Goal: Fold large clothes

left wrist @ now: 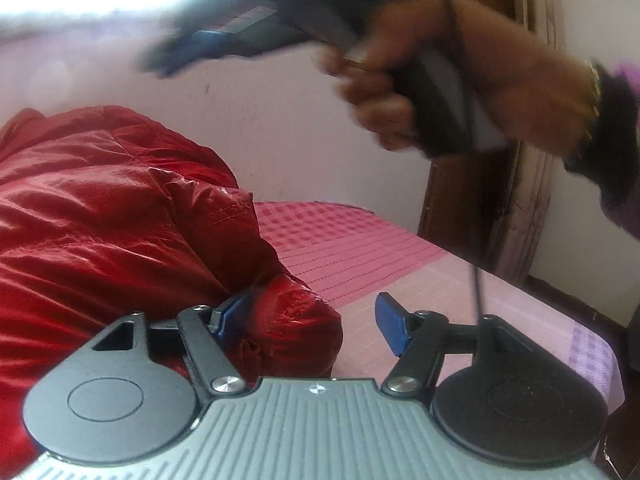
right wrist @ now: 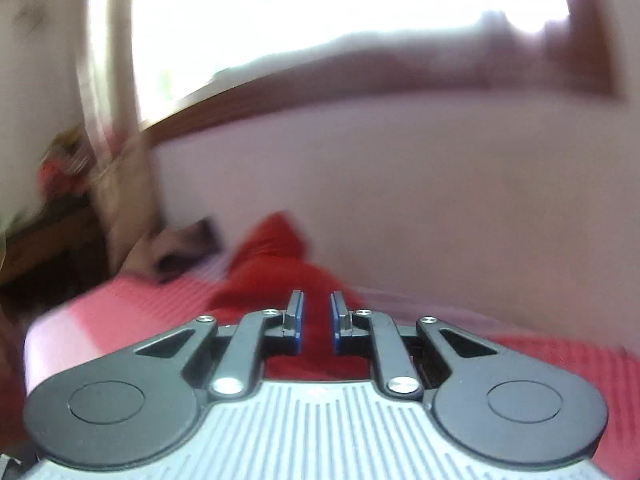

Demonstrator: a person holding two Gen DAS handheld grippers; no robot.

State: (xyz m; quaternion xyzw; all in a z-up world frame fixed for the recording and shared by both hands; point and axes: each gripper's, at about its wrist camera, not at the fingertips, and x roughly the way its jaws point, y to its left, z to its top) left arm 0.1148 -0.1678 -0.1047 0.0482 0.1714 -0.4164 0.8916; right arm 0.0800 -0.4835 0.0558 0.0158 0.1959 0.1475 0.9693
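While the glossy red quilted jacket (left wrist: pixel 120 216) lies heaped on the pink checked bed (left wrist: pixel 340 248), left claw (left wrist: pixel 312 320) gapes beside a released fold, right claw (right wrist: pixel 317 318) nearly closed and empty, awaiting regrasp.

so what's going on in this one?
A person is folding a red puffer jacket on a bed with a pink checked sheet, a handheld gripper in each hand. The left gripper is open, with a bunched fold of the jacket against its left finger but not clamped. The right gripper is nearly shut with nothing visibly pinched; the left wrist view shows it raised above the bed in the person's hand. Both views of it are blurred.
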